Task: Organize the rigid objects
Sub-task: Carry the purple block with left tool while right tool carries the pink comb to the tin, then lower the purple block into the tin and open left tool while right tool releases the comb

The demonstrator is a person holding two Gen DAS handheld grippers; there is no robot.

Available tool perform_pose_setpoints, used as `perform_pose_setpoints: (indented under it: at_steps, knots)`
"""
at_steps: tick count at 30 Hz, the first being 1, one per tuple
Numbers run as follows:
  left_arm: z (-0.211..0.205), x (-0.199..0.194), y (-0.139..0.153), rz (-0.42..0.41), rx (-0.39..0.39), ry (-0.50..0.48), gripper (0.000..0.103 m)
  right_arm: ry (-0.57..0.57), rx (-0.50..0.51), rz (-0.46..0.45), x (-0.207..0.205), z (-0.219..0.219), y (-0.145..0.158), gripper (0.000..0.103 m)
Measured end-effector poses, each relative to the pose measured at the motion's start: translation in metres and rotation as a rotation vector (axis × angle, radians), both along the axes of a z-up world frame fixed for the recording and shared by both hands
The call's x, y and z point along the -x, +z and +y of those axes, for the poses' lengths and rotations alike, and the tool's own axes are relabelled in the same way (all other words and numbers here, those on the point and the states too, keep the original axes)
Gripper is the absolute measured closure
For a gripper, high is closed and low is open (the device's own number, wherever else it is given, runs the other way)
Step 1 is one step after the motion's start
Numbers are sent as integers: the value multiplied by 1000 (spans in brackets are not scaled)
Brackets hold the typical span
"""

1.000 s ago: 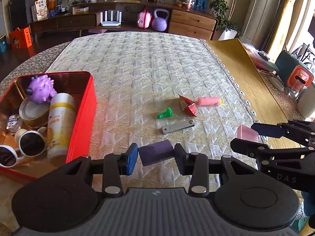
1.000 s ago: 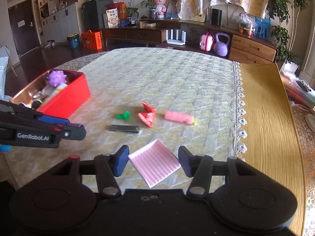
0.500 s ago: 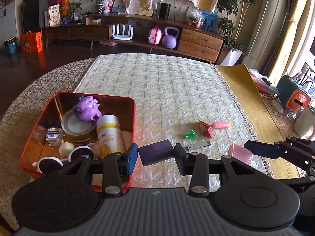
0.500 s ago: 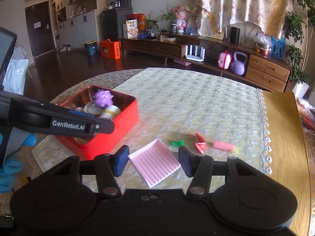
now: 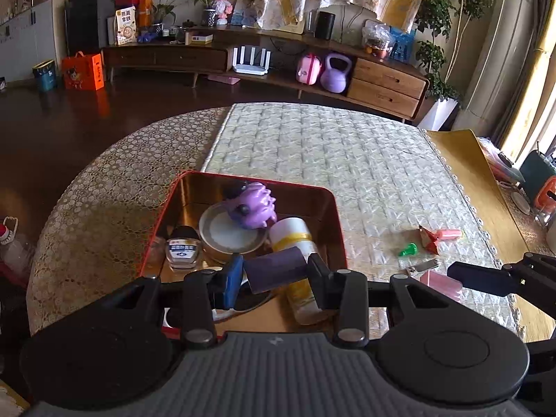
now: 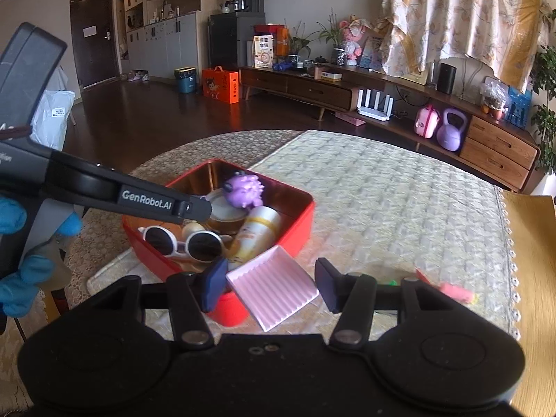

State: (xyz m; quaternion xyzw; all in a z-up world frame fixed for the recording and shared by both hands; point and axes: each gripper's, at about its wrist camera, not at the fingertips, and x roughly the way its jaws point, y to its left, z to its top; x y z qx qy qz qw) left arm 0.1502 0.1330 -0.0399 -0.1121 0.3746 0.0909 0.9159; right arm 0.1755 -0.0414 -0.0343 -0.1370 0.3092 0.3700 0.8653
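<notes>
My left gripper (image 5: pixel 275 274) is shut on a dark purple block (image 5: pixel 274 267) and hangs above the near end of the red tin (image 5: pixel 338 229). In the tin lie a purple spiky toy (image 5: pixel 252 205), a round lid (image 5: pixel 229 234), a white-and-yellow bottle (image 5: pixel 295 239), a small jar (image 5: pixel 182 248) and white sunglasses (image 6: pixel 184 239). My right gripper (image 6: pixel 271 285) is shut on a pink ribbed tray (image 6: pixel 272 286), held corner to corner just outside the red tin's (image 6: pixel 299 222) near right wall.
On the quilted cloth to the right lie a green peg (image 5: pixel 408 249), a red folded packet (image 5: pixel 429 238), a pink tube (image 5: pixel 448 233) and a metal clip (image 5: pixel 422 266). A blue-gloved hand (image 6: pixel 14 243) holds the left gripper. The round table's edge curves at the left.
Both grippers have carried their pieces leftwards and a little upwards, from beside the loose items to the red tin. The purple block now hangs over the tin's contents.
</notes>
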Motion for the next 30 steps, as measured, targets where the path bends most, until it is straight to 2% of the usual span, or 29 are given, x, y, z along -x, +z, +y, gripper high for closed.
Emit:
perform_pose_setpoints:
  at_steps: [7,13,22,30]
  knots:
    - [37,-9,-9,17,-1,41,63,34,9,22,-3,36,-8,48]
    - [58,-20,-22,38,29,83,63,77,49,33,-4,69,-22,48]
    - [73,-47,-37,39,17,96,63,106,76,39,-11,103,-39,48]
    - [74,-66,-50,65,17,80,63,95,78,65,-20,110,-53,48]
